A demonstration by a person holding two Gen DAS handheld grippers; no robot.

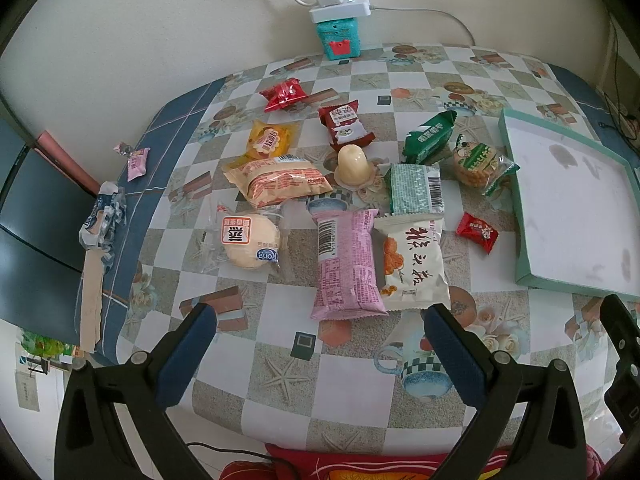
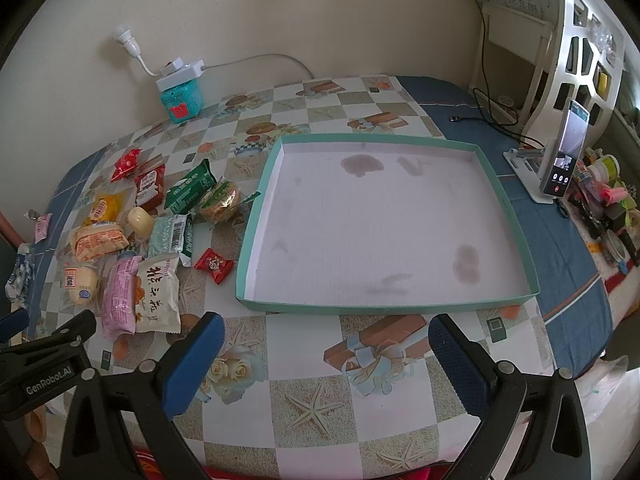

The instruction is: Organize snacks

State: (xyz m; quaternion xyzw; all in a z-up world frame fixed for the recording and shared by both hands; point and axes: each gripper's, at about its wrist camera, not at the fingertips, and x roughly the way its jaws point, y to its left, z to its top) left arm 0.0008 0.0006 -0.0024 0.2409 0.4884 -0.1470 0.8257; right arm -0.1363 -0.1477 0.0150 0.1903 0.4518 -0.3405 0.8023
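Note:
Several wrapped snacks lie scattered on the checkered table: a pink packet (image 1: 347, 264), a white packet with black characters (image 1: 414, 264), a round bun (image 1: 250, 240), an orange bread packet (image 1: 280, 180), a jelly cup (image 1: 353, 164), green packets (image 1: 430, 136) and a small red candy (image 1: 477, 232). An empty teal-rimmed tray (image 2: 510, 208) with a stained white floor sits to their right. My left gripper (image 1: 320, 316) is open, just short of the pink packet. Near the table's front edge, before the tray, my right gripper (image 2: 326, 328) hangs open and holds nothing.
A teal box (image 1: 340, 38) with a white power strip stands against the back wall. A phone on a stand (image 2: 562, 152) and small clutter sit at the far right. Torn wrappers (image 1: 102, 220) lie at the table's left edge. The left gripper's body (image 2: 44, 356) shows at the right view's lower left.

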